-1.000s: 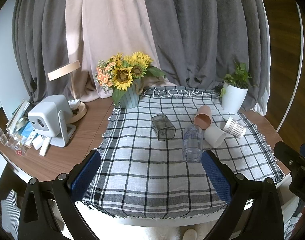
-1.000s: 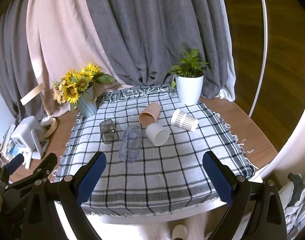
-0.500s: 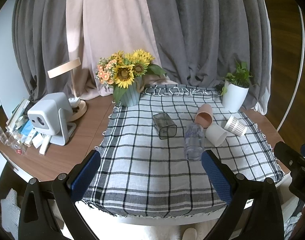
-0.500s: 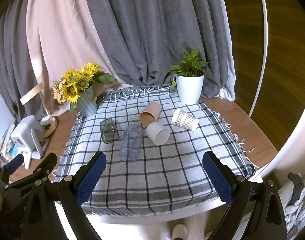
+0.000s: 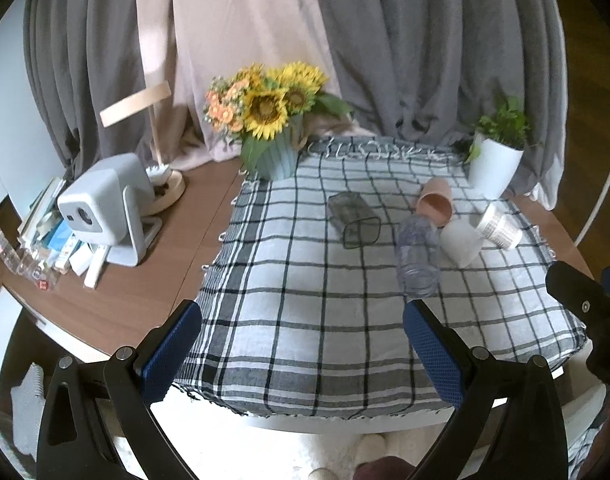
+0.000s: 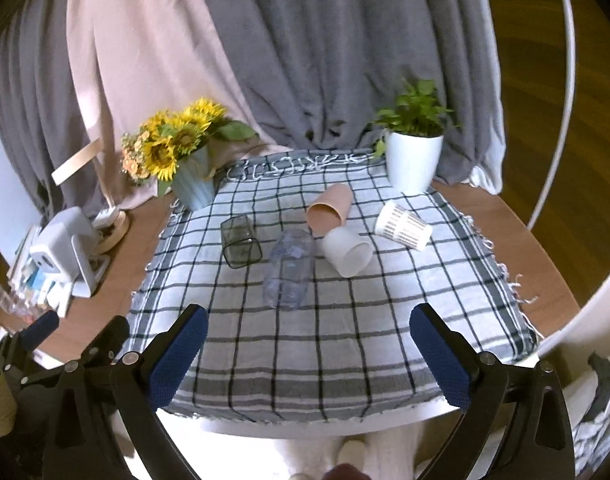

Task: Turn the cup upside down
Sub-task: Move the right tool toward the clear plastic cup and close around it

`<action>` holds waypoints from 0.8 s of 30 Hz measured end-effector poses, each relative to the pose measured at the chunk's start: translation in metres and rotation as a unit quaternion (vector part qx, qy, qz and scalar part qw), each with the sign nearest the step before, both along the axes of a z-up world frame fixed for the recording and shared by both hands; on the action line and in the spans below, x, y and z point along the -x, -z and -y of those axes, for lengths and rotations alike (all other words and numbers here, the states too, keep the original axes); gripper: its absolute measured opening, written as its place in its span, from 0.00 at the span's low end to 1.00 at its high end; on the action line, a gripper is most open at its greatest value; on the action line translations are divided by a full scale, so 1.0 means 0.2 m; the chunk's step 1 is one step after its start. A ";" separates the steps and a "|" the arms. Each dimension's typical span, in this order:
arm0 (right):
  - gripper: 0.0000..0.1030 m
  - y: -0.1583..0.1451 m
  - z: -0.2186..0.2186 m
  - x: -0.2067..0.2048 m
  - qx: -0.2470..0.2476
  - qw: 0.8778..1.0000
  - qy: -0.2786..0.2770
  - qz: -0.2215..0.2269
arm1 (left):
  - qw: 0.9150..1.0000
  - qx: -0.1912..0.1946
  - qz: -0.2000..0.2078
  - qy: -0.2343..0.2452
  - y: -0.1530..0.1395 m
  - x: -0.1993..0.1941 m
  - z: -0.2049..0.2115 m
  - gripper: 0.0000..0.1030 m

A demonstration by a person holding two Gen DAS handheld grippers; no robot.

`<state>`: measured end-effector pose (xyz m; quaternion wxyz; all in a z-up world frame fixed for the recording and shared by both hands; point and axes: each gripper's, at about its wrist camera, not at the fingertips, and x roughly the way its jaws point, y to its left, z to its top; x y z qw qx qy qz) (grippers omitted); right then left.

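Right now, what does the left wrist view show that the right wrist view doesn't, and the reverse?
Only the left wrist view shows the left gripper head-on, jaws open, and the small bottles at the table's left edge clearly.

Only the right wrist view shows the right gripper head-on, jaws open, and the cloth's fringed right edge.

Both show five cups lying on their sides on the checked cloth: dark square cup, clear cup, pink cup, white cup, patterned cup.
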<state>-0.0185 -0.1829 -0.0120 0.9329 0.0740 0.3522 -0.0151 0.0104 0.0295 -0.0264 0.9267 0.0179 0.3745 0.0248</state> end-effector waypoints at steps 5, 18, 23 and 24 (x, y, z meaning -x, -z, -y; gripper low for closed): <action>0.98 0.08 0.00 -0.20 -0.019 0.999 -0.019 -0.028 | 1.000 0.005 -0.012 -0.017 0.05 -0.14 -0.03 1.00; 0.90 0.37 -0.03 -0.77 -0.061 0.991 -0.062 -0.104 | 0.996 -0.018 -0.073 -0.044 0.22 -0.52 -0.03 1.00; 0.84 0.50 -0.06 -0.94 -0.072 0.986 -0.050 -0.141 | 0.994 -0.041 -0.098 -0.023 0.31 -0.68 -0.04 1.00; 0.84 0.53 -0.06 -0.98 -0.075 0.985 -0.047 -0.151 | 0.993 -0.044 -0.104 -0.019 0.32 -0.71 -0.04 1.00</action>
